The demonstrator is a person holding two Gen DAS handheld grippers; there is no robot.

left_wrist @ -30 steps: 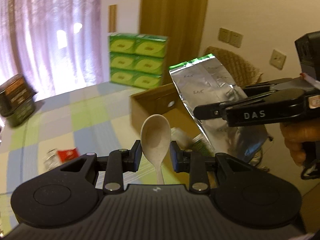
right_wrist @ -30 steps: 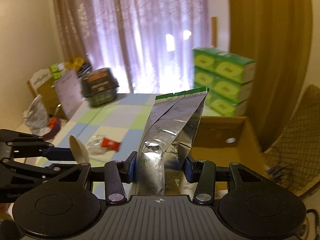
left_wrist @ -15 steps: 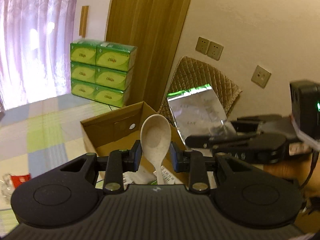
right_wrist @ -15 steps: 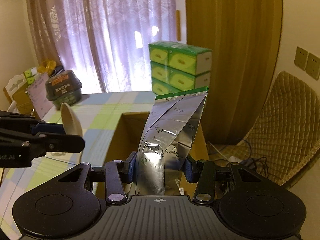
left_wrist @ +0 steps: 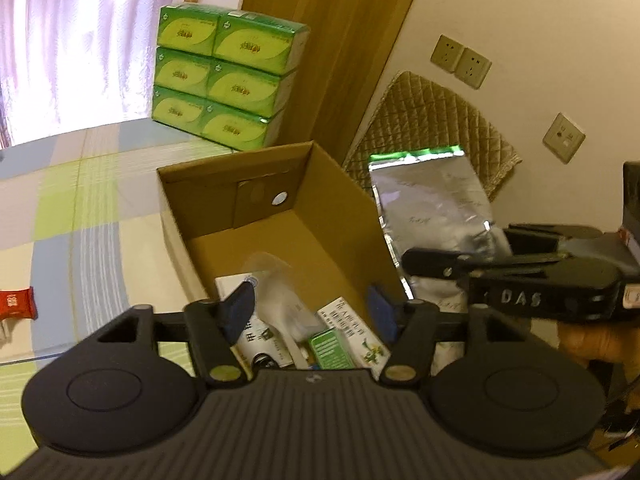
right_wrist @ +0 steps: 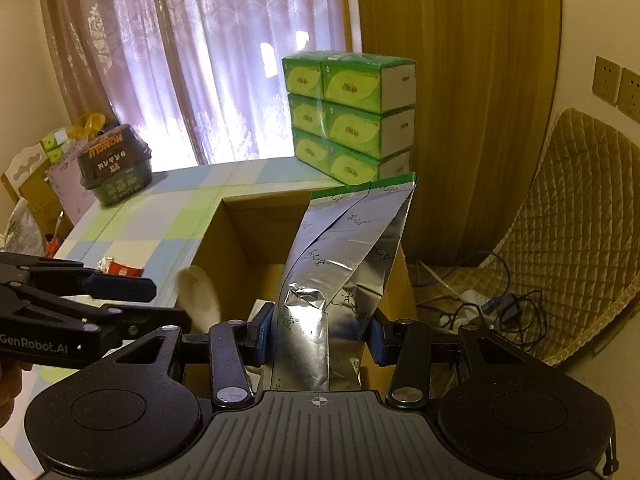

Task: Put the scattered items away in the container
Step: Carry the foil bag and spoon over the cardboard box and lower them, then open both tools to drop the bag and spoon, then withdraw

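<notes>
Jaws: left gripper [left_wrist: 310, 312] spread, spoon [left_wrist: 282, 296] blurred between them over the box [left_wrist: 256, 192]; right gripper [right_wrist: 318, 338] clamps the pouch [right_wrist: 344, 256], upright, above the box's right wall.

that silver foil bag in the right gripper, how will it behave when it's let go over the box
The foil bag looks thin and crinkly: it is creased where the right gripper pinches it, so it probably flexes rather than staying stiff. It stands tall and narrow, so it will likely tip over inside the cardboard box. Its glossy surface may be slippery.
</notes>
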